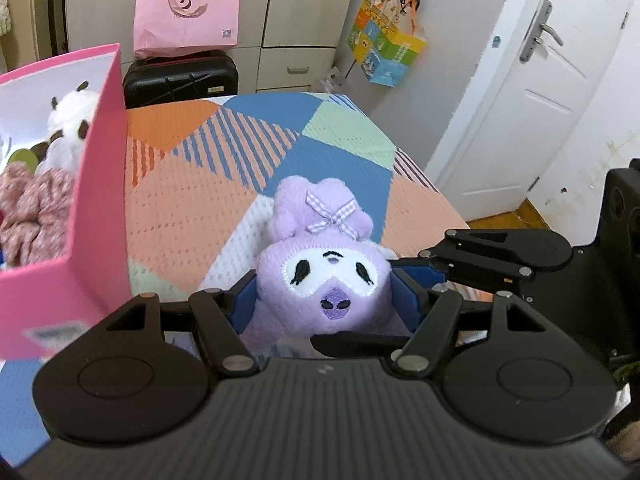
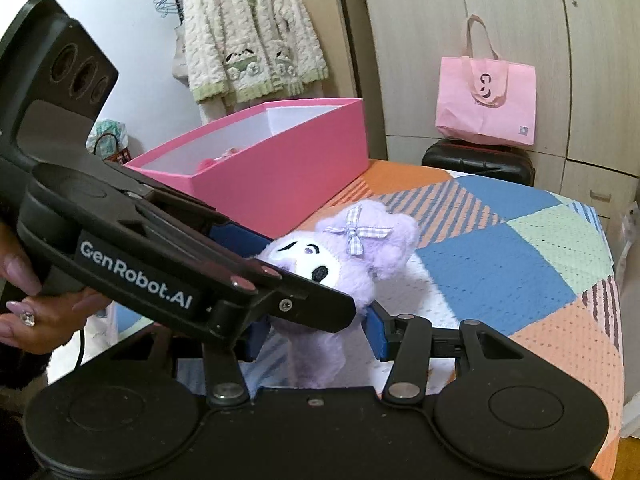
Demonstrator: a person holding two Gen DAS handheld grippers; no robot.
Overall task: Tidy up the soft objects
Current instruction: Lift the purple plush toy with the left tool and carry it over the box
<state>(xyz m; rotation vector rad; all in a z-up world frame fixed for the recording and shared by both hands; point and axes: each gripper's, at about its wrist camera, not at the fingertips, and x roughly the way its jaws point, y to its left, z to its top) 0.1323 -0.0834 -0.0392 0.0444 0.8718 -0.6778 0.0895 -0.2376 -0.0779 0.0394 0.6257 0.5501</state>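
Black "GenRobot.AI"-marked left claw (image 2: 320, 280) and right claw (image 2: 316, 332) both pinch the purple plush (image 1: 324, 276).

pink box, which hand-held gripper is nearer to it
Left. The left hand-held gripper holds the purple plush right beside the pink box; the right hand-held gripper grips the same plush on the far side.

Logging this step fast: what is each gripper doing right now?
Left gripper: closed on the fluffy purple plush toy, at its head.
Right gripper: closed on the same toy, lower on its body.
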